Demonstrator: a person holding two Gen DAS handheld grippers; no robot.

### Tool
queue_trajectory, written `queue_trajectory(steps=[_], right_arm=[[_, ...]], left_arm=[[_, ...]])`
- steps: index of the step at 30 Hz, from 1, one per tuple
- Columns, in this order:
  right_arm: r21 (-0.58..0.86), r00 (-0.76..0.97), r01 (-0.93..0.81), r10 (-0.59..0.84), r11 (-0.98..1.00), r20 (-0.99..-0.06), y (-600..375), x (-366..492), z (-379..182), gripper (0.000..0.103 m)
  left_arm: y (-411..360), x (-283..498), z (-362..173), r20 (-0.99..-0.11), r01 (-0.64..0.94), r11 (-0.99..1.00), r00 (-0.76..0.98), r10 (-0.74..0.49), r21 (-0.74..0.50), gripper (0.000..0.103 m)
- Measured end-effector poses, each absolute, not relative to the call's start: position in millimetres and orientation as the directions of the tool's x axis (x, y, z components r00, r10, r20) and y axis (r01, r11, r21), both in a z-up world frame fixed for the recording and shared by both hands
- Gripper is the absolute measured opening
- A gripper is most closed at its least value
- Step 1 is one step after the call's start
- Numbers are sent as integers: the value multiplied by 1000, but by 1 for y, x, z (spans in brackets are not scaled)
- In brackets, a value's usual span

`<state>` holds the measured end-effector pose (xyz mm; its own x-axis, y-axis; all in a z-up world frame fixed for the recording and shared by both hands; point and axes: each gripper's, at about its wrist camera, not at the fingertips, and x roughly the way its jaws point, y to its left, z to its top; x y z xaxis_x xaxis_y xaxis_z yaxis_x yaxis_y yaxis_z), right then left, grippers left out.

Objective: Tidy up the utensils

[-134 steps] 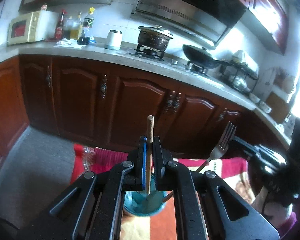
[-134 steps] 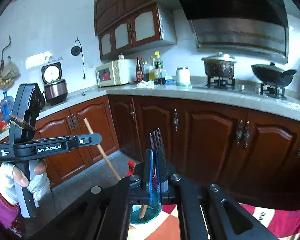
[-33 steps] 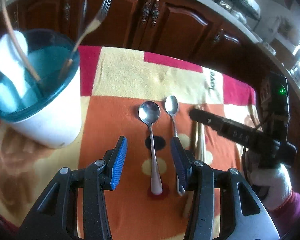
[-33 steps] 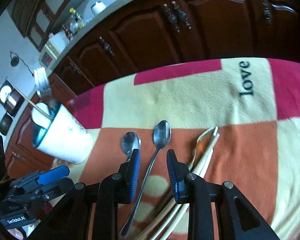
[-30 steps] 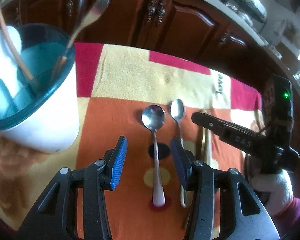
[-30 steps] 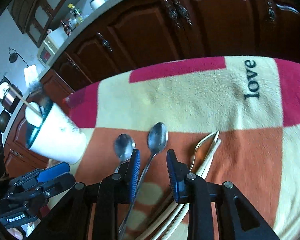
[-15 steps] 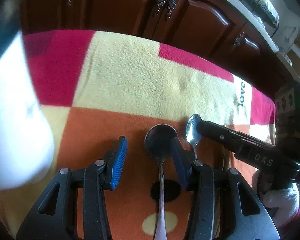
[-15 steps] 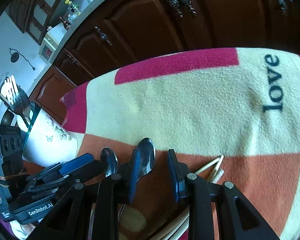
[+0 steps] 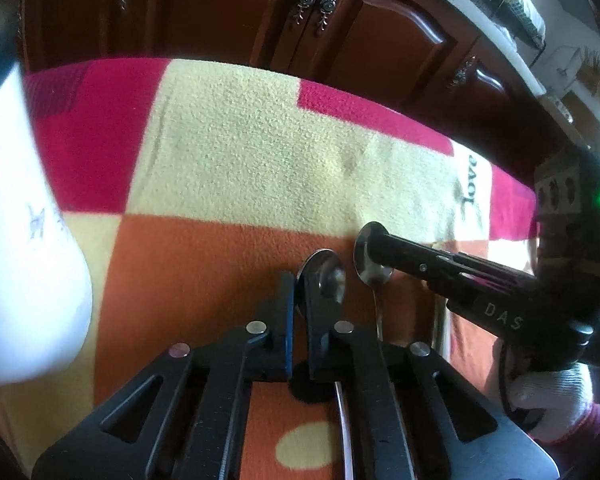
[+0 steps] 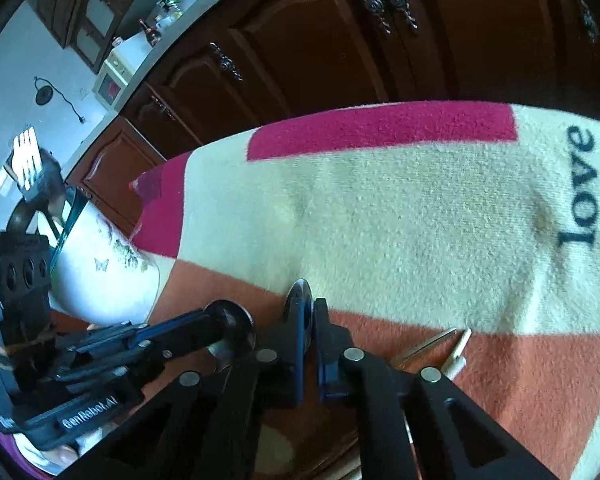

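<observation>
Steel catches the light at the centre of both views: two spoons lie side by side on your blanket [image 9: 236,160], a fleece cloth of cream, magenta and orange squares with "love" printed on it. In the left wrist view your left gripper [image 9: 298,312] sits at lower centre with its blue-lined jaws drawn together on the larger spoon [image 9: 324,276], whose round bowl pokes out just above the fingertips and whose handle runs down between the black arms. Right of it, the smaller spoon [image 9: 370,268] lies with its bowl partly under the tip of your right gripper [image 9: 374,236], which reaches in from the right edge, held by a white-gloved hand [image 9: 548,400]. In the right wrist view that right gripper [image 10: 310,316] is clamped on the smaller spoon [image 10: 300,292], the bowl standing edge-on between the pads, while your left gripper [image 10: 220,320] comes in from the lower left onto the larger spoon [image 10: 240,332]. Pale chopsticks [image 10: 458,348] lie on the orange square just right of your right gripper. At the left edge of both frames stands the white utensil cup [image 10: 100,280] with a teal rim, a fork [image 10: 28,160] rising from it.
</observation>
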<state>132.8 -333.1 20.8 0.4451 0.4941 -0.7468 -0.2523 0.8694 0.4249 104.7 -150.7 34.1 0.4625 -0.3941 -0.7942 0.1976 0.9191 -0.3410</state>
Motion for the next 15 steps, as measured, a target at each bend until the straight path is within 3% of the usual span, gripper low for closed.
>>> queue_trajectory(steps=[15], right_arm=[[334,606,-276,433,901,-667,-339,57,97,2]], left_arm=[[-140,40,82,-751,269,890,479,-454,-367,1]])
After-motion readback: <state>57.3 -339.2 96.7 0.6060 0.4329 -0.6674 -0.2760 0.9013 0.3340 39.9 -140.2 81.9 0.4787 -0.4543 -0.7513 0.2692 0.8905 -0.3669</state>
